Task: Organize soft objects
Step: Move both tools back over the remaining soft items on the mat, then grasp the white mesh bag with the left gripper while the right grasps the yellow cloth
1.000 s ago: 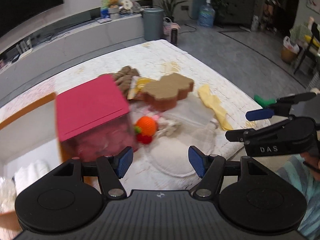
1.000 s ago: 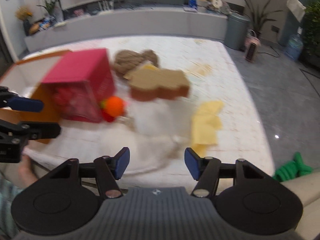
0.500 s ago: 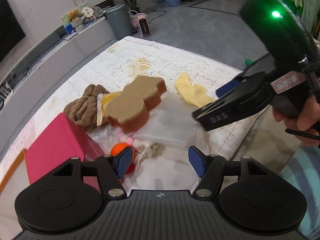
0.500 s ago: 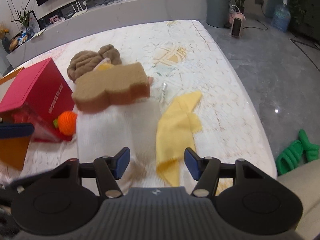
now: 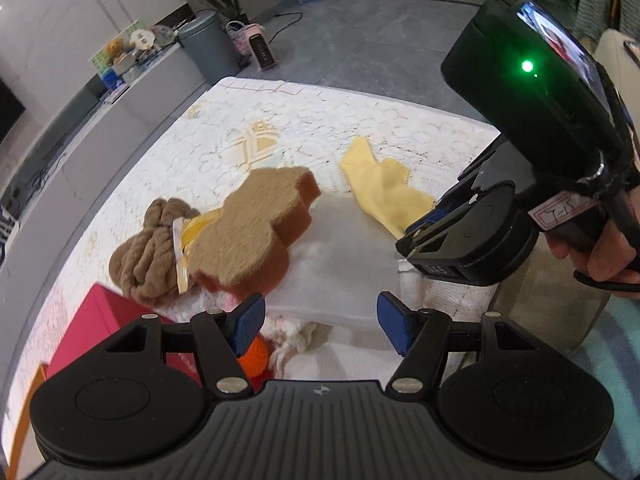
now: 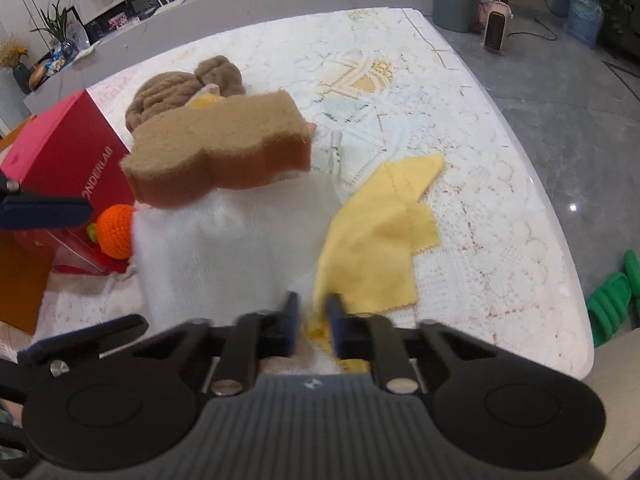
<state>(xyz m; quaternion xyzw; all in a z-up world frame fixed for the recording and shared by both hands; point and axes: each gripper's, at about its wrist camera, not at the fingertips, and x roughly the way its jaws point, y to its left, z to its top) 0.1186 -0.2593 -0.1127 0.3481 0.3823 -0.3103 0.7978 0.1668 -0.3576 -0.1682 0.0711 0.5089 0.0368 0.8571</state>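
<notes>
Lace tablecloth (image 6: 480, 208) | red box (image 6: 68, 160) reads "ONDERLAB" | left jaws released | right jaws just clenched on yellow cloth (image 6: 380, 236)

A thick brown bear-shaped sponge (image 6: 218, 148) lies flat, left of centre, its near end on a white fluffy cloth (image 6: 224, 256) spread below it. A crumpled yellow thin cloth (image 6: 380, 236) lies right of centre, touching the white one. A brown chunky yarn skein (image 6: 176, 88) sits behind the sponge. An orange crocheted ball (image 6: 116, 230) rests at far left.
</notes>
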